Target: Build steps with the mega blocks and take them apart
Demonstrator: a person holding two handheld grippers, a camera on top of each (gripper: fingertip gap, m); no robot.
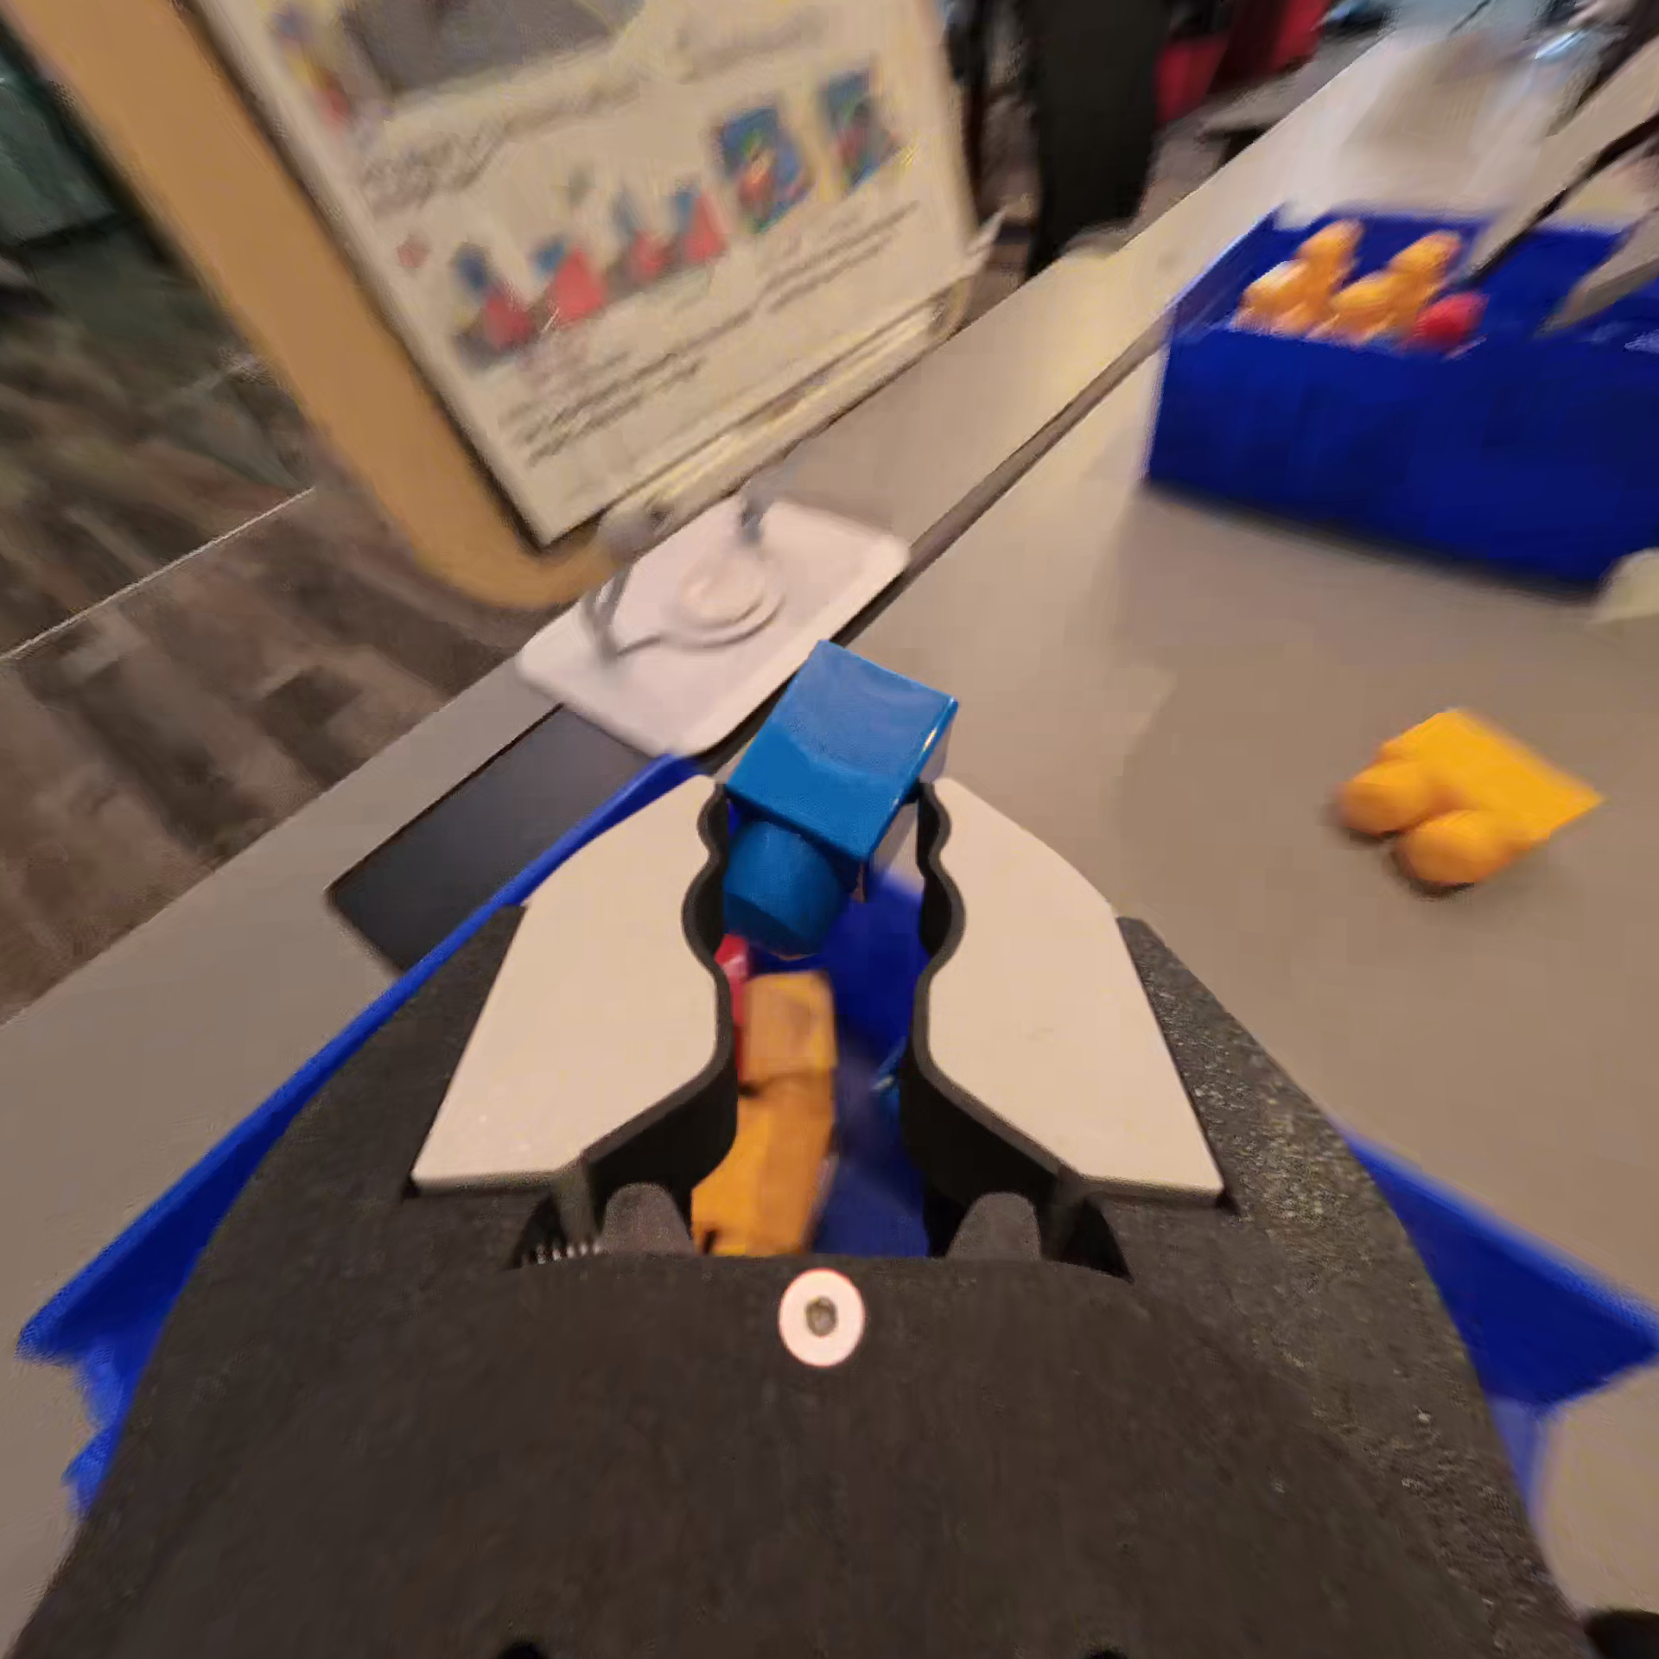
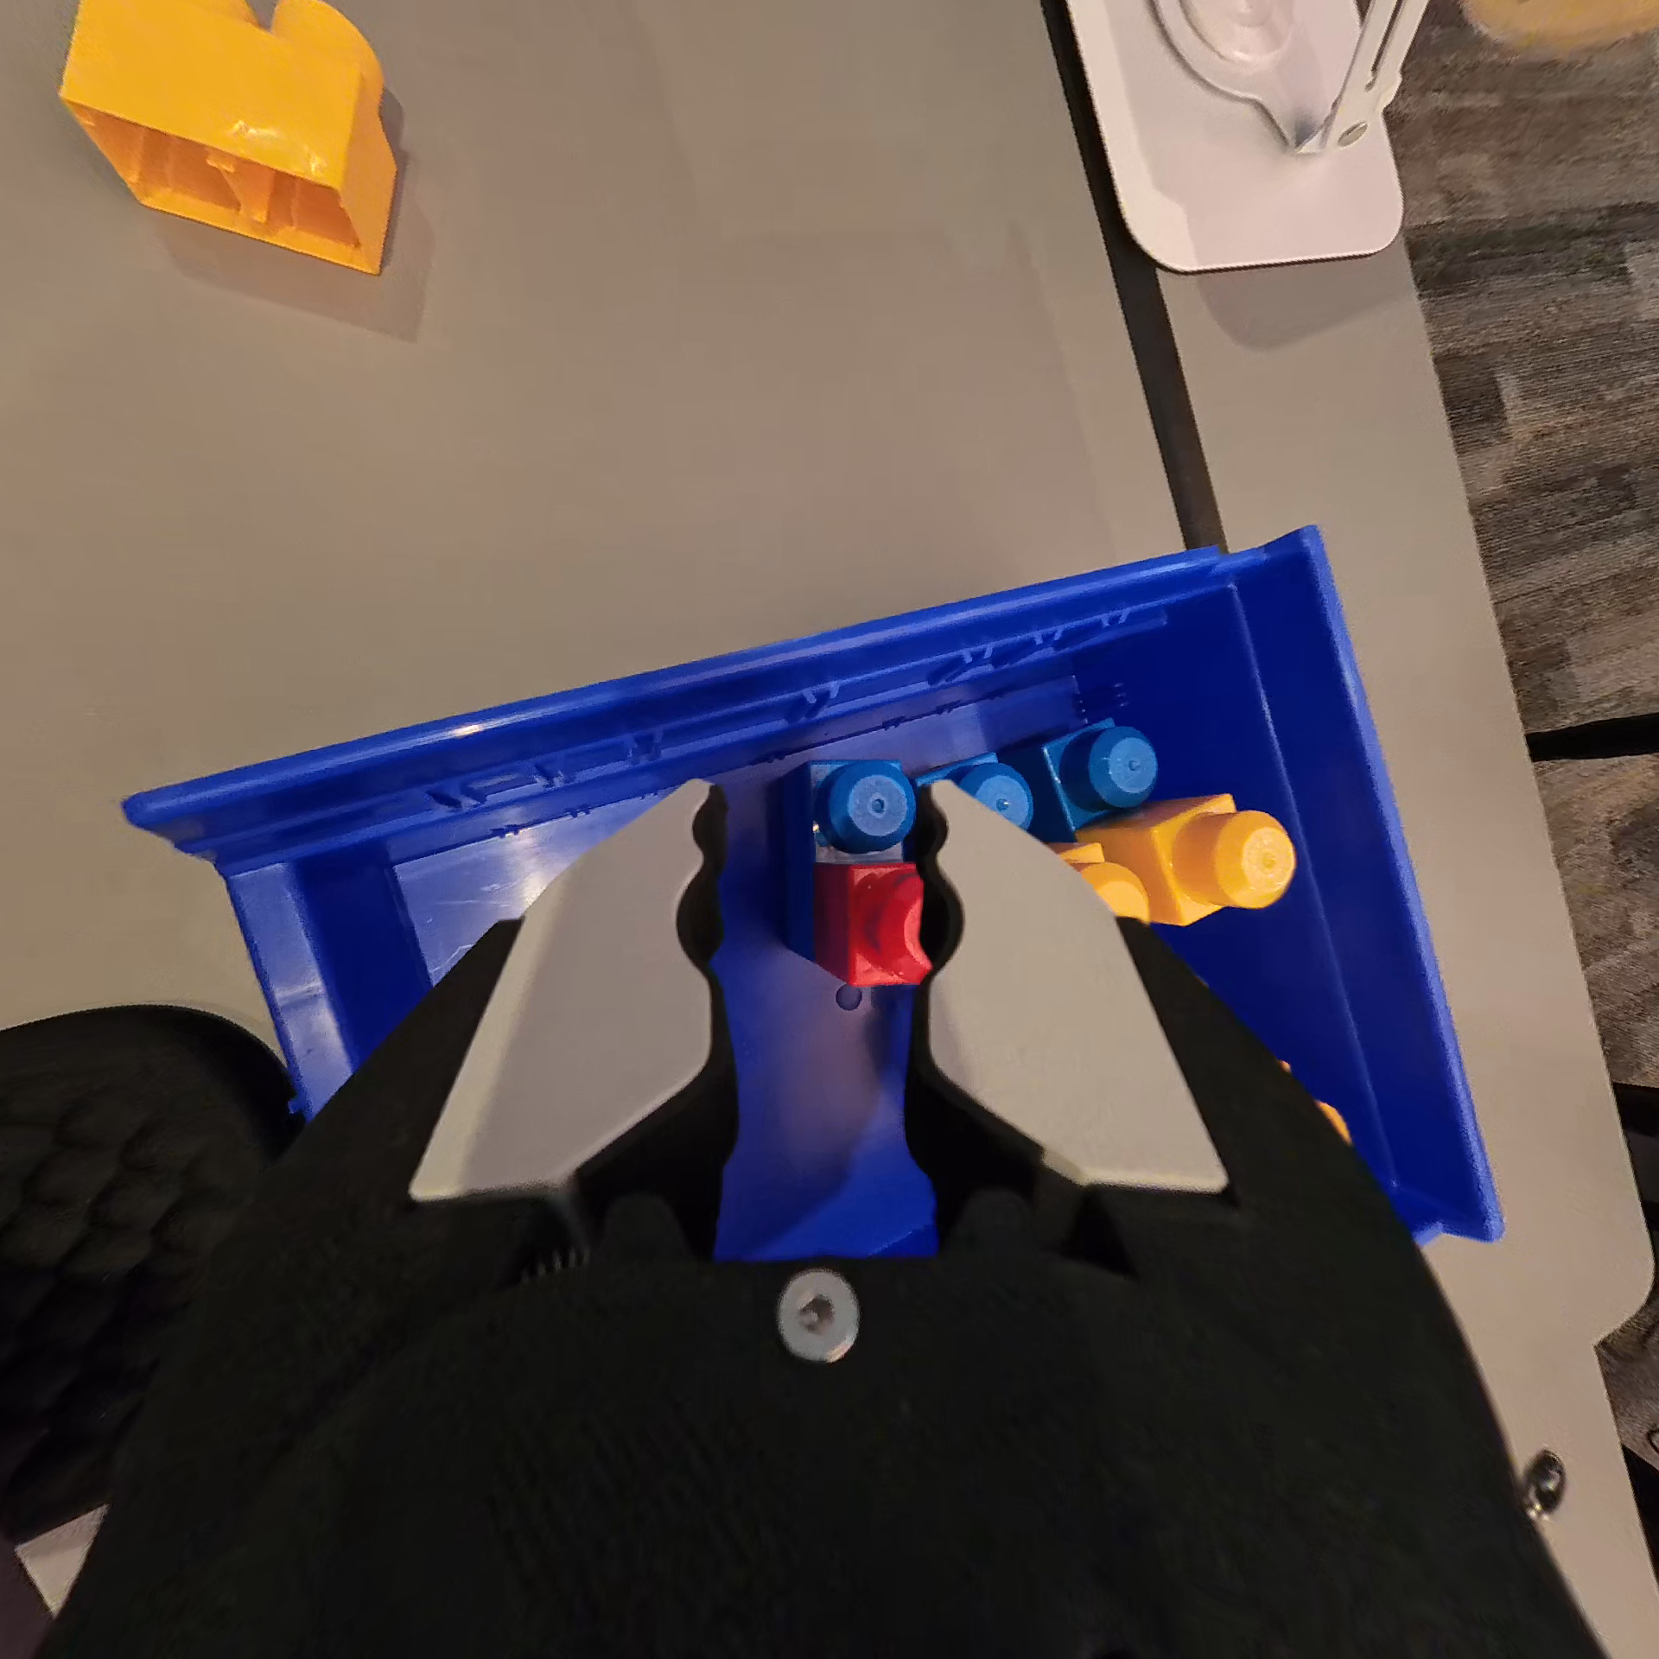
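My left gripper (image 1: 826, 799) is shut on a blue block (image 1: 839, 763) and holds it tilted above a blue bin (image 1: 269, 1158). That bin holds yellow blocks (image 1: 781, 1104) and a red one, mostly hidden by my fingers. My right gripper (image 2: 821, 794) is open and empty, pointing down into a blue bin (image 2: 628, 718). At that bin's far wall lie blue blocks (image 2: 866, 803), a red block (image 2: 875, 925) and yellow blocks (image 2: 1194, 857). A loose yellow block lies on its side on the grey table, seen in both views (image 1: 1463, 799) (image 2: 233, 135).
A second blue bin (image 1: 1400, 449) with yellow and red blocks stands far right in the blurred left wrist view. A poster stand with a white base (image 1: 718, 619) (image 2: 1257, 179) sits beyond a seam (image 2: 1167, 404) in the table. A black padded object (image 2: 108, 1212) is at lower left. About 50 centimetres separates my left fingertips from my right.
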